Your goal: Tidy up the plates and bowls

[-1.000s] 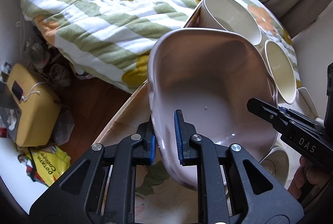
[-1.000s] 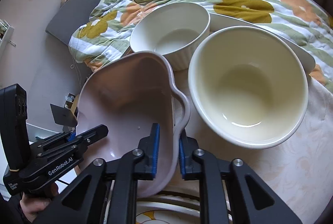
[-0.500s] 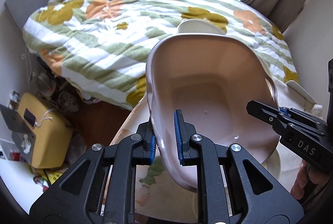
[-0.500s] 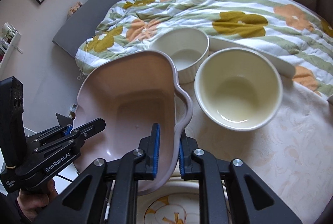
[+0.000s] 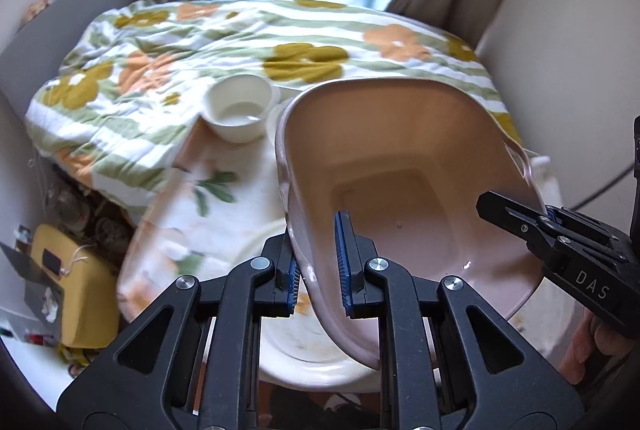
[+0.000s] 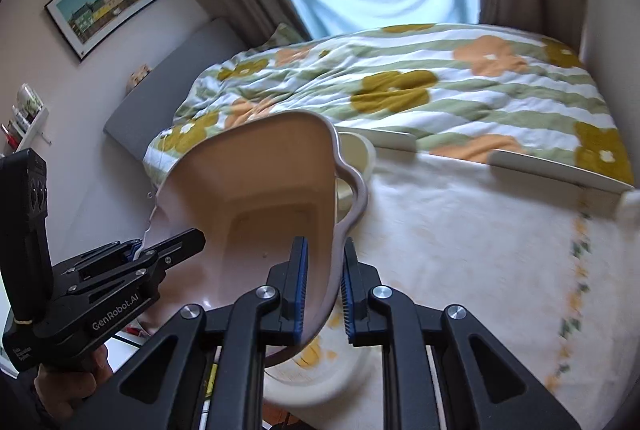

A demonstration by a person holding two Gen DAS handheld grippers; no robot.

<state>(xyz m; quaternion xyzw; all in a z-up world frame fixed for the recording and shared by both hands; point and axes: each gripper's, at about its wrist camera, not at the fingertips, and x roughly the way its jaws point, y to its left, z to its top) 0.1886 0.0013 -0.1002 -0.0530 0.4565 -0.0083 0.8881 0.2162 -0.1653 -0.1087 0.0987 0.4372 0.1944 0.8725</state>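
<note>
A pale pink baking dish (image 5: 400,170) with wavy handles hangs tilted in the air, held at both rims. My left gripper (image 5: 320,262) is shut on its left rim. My right gripper (image 6: 324,286) is shut on the right rim of the dish (image 6: 260,182). Each gripper shows in the other's view, the right gripper (image 5: 540,226) and the left gripper (image 6: 160,250). A small white bowl (image 5: 240,114) stands on the table at the far side. Below the dish lies a round plate (image 6: 320,382) with a yellow pattern. A cream bowl (image 6: 356,154) peeks from behind the dish.
The table wears a pale flowered cloth (image 6: 480,250). Two flat white pieces (image 6: 560,170) lie at its far edge against a bed with a flowered quilt (image 5: 200,42). A yellow box (image 5: 72,282) and clutter sit on the floor to the left.
Both grippers have lifted the pink dish up and back from the table. The bowls now look smaller and farther off, and the large cream bowl is mostly hidden behind the dish.
</note>
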